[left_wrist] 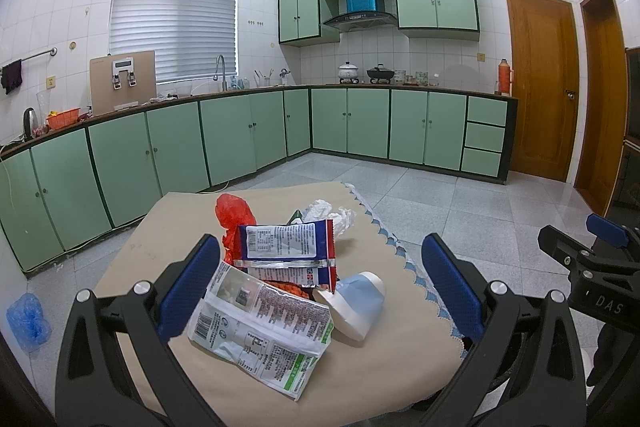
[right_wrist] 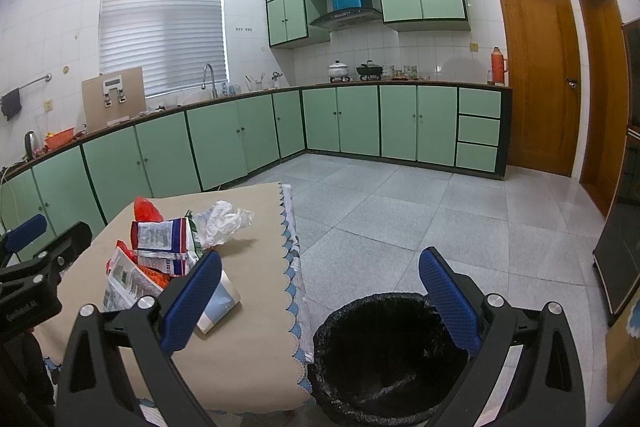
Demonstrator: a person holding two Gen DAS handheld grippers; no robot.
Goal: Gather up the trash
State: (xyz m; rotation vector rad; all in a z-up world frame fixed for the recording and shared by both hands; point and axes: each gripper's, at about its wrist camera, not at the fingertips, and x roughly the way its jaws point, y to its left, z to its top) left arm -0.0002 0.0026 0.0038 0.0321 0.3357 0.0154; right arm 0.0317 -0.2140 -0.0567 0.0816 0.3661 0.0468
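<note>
Your left gripper (left_wrist: 320, 291) hung over the near edge of the table (left_wrist: 372, 367) with its jaws spread wide and nothing between them; your right gripper (right_wrist: 320, 303) was just as wide apart and equally empty, poised above the black-lined trash bin (right_wrist: 384, 359) that stood on the floor just beside the table's scalloped cloth edge.

The trash lay heaped on the beige tablecloth in front of you; nearest was a white and green printed wrapper (left_wrist: 260, 331), crumpled and lying partly over an orange snack bag (left_wrist: 290, 290); behind it a red, white and blue snack packet (left_wrist: 286, 247) stood propped upright; a red plastic bag (left_wrist: 232, 215) rose at the back left, and a crumpled white plastic bag (left_wrist: 332, 217) sat at the back right, beside what may have been a green packet, though only a corner of it showed; a blue and white paper cup (left_wrist: 354, 303) lay on its side, touching the wrapper's right edge.

From the right wrist view your own left finger (right_wrist: 192, 303) covered part of that cup; the propped packet hid most of the red bag.

Around you stood green base cabinets (left_wrist: 224, 143), a range hood (left_wrist: 360, 19), a white pot (left_wrist: 350, 71) on the stove, an orange thermos (left_wrist: 505, 77), a wooden door (left_wrist: 540, 83), and a blue plastic bag (left_wrist: 28, 315) on the floor at the left.
</note>
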